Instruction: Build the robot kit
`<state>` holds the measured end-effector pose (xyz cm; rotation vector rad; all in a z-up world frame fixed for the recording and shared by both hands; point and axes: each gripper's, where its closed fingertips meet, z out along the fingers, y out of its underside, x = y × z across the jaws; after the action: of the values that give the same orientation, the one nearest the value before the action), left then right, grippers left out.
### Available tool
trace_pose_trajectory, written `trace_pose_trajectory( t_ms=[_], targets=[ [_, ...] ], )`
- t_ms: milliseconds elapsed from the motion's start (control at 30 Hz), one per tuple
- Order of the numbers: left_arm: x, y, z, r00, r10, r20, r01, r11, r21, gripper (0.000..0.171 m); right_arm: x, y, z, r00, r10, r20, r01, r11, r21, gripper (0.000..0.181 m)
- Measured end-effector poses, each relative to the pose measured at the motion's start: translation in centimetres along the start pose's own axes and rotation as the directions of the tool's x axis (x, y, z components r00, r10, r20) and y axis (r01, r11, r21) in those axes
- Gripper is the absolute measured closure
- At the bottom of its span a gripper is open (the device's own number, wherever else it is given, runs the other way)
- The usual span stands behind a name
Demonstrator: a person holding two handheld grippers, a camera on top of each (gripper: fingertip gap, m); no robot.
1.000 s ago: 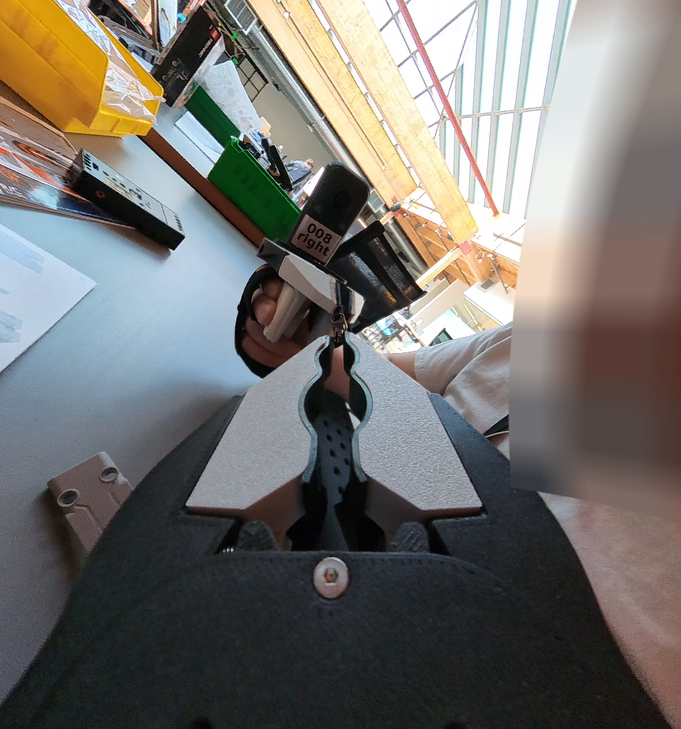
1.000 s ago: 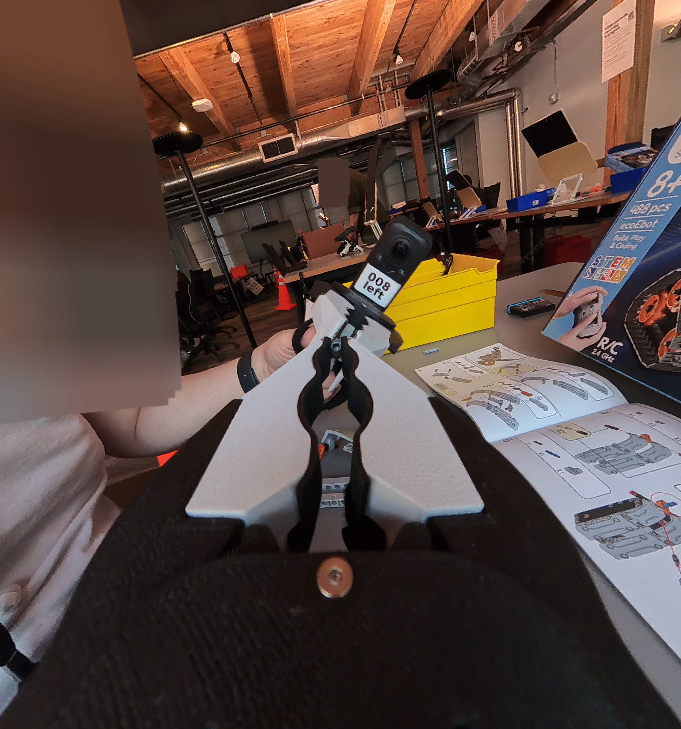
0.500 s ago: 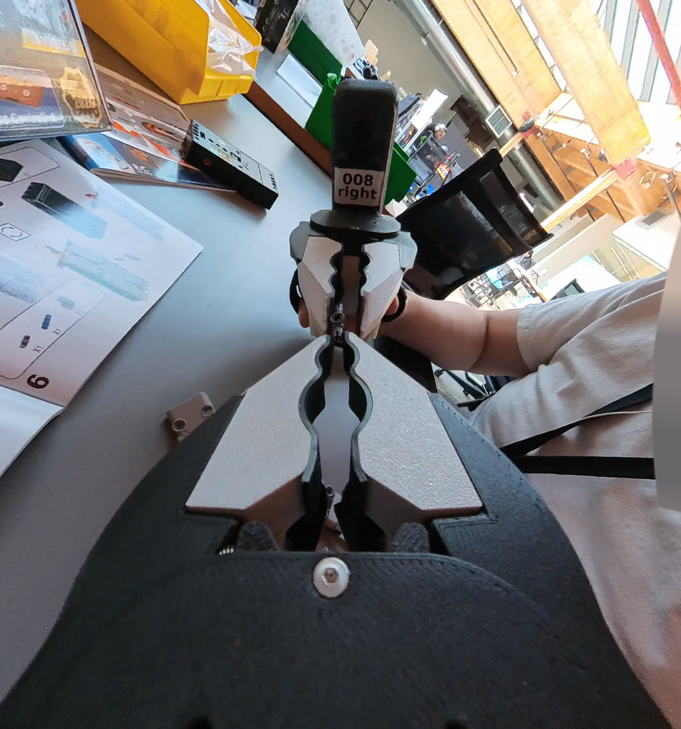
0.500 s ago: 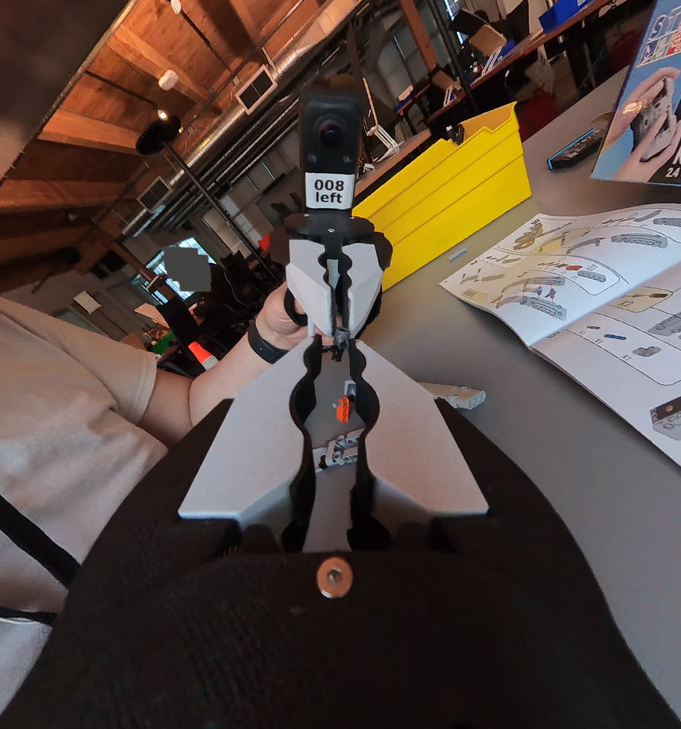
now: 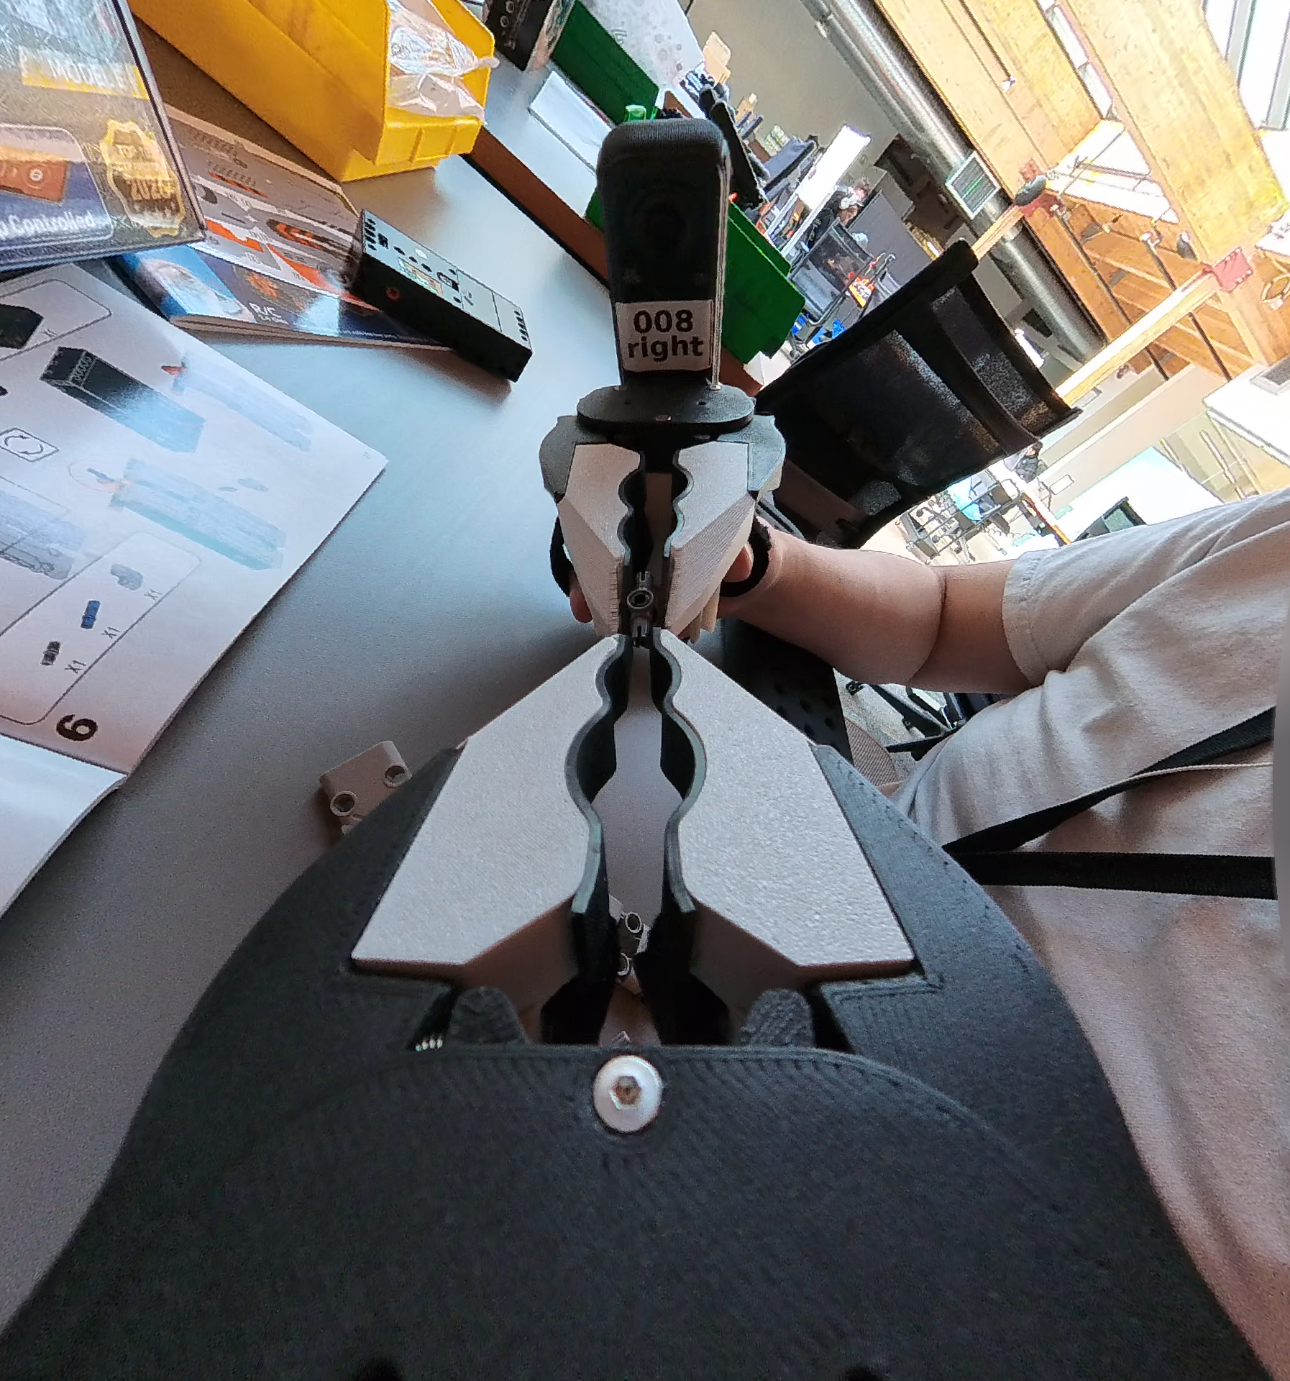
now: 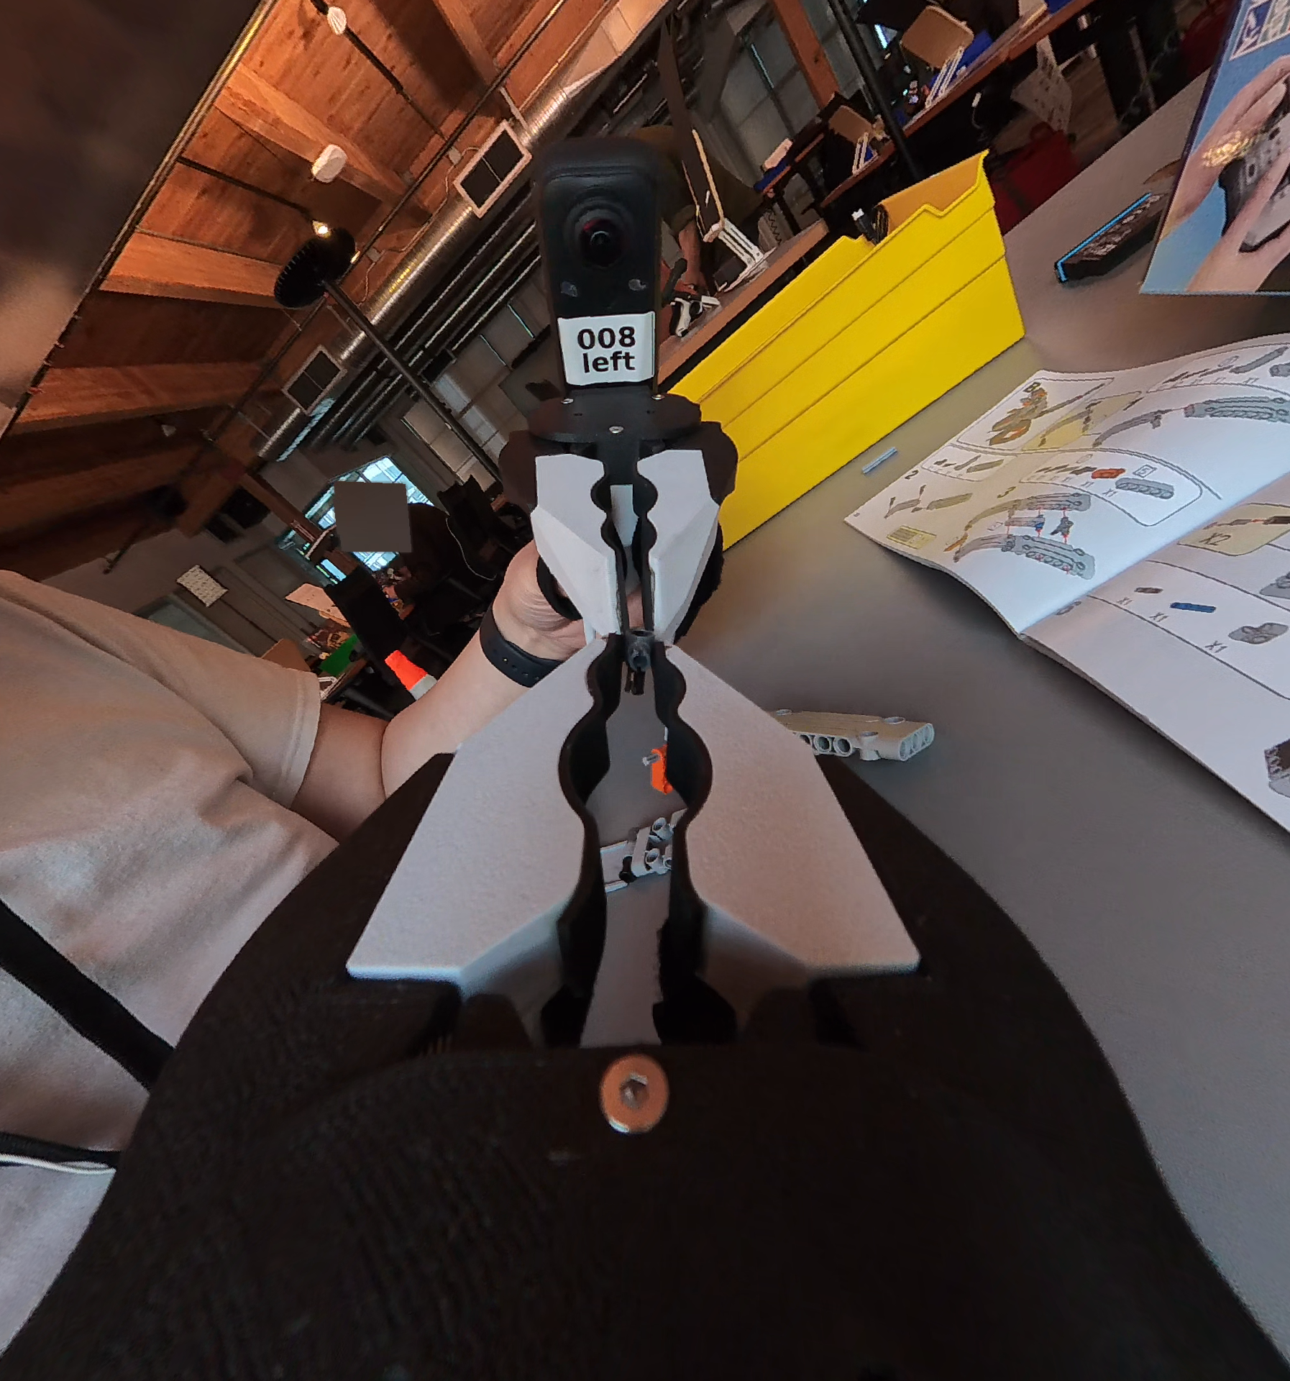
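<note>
My left gripper [image 5: 638,644] and my right gripper [image 6: 636,657] point at each other, tip to tip, a little above the grey table [image 5: 418,598]. A small dark connector piece [image 5: 638,598] sits between the right gripper's fingers, and its end reaches into my left gripper's tips. It also shows in the right wrist view [image 6: 637,665]. Both pairs of jaws are closed to a narrow slit on this piece. The right gripper [image 5: 649,568] fills the middle of the left wrist view. The left gripper [image 6: 627,590] fills the middle of the right wrist view. A hand holds each.
On the table lie a grey beam [image 6: 862,736], an orange part [image 6: 657,777], small grey parts [image 6: 646,856] and a grey block [image 5: 362,781]. An open instruction booklet [image 5: 104,523], a black box [image 5: 440,303], a kit box [image 6: 1262,149] and a yellow bin [image 6: 851,359] stand farther off. The tips of both grippers are at nearly the same place.
Both grippers have swung from tilted poses into line, facing each other, and have come closer. Their tips now meet on the small dark piece lower over the table.
</note>
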<state>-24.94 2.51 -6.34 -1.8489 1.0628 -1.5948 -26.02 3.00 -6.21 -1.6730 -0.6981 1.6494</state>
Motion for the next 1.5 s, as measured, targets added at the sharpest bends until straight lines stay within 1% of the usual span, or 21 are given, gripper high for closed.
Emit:
trace_pose_trajectory(
  t_ms=[267, 567, 733, 1500],
  targets=[
    [0.04, -0.07, 0.03, 1.000, -0.008, -0.003, 0.008, 1.000, 0.003, 0.169, 0.18, -0.15, -0.07, 1.000, 0.023, -0.001, -0.023, 1.000, 0.011, 0.173],
    [0.03, -0.02, 0.05, 1.000, -0.001, 0.005, 0.001, 1.000, -0.003, 0.169, 0.07, -0.42, -0.23, 0.998, 0.057, 0.023, -0.058, 0.998, 0.028, 0.176],
    [-0.07, 0.02, 0.03, 1.000, -0.001, 0.011, 0.001, 1.000, -0.005, 0.169, 0.13, -0.28, -0.20, 0.999, 0.034, 0.008, -0.034, 0.999, 0.015, 0.176],
    [-0.23, -0.07, 0.11, 1.000, -0.011, 0.020, 0.011, 1.000, 0.001, 0.169, 0.27, -0.17, -0.20, 0.999, 0.045, 0.002, -0.045, 0.999, 0.011, 0.176]
  ],
)
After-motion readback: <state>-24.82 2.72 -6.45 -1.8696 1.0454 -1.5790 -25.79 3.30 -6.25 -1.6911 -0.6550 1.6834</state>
